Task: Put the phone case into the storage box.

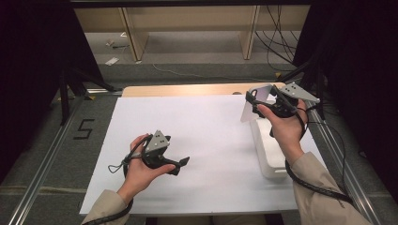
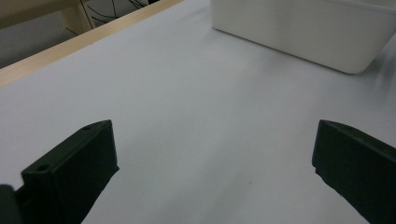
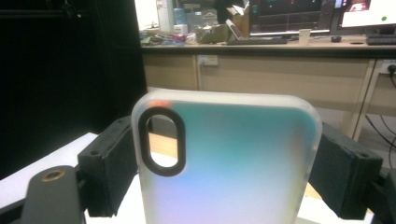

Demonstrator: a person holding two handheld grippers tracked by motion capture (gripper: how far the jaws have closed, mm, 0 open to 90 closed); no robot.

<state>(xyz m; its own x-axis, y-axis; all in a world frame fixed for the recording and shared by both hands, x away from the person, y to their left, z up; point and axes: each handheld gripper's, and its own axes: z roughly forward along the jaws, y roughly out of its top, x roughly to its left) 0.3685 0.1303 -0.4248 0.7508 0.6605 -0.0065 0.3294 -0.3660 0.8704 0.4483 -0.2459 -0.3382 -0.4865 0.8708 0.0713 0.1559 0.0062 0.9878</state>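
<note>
My right gripper (image 1: 264, 97) is raised over the table's far right corner, shut on a translucent phone case (image 1: 256, 105). In the right gripper view the phone case (image 3: 233, 163) stands upright between the two black jaws of the right gripper (image 3: 229, 154), pressed on both side edges. Its frosted back shimmers blue and pink, and a black oval camera cutout sits at its upper left. My left gripper (image 1: 180, 165) rests low over the white sheet at the near left, pointing right. In its own view the left gripper (image 2: 215, 154) is open with nothing but bare sheet between the jaws.
A white rectangular box (image 1: 270, 154) lies on the sheet's right side below my right hand, and the white box (image 2: 303, 28) lies ahead of the left jaws. The white sheet (image 1: 202, 126) covers a wooden table (image 1: 187, 89). Metal rails flank both sides; cables trail on the floor behind.
</note>
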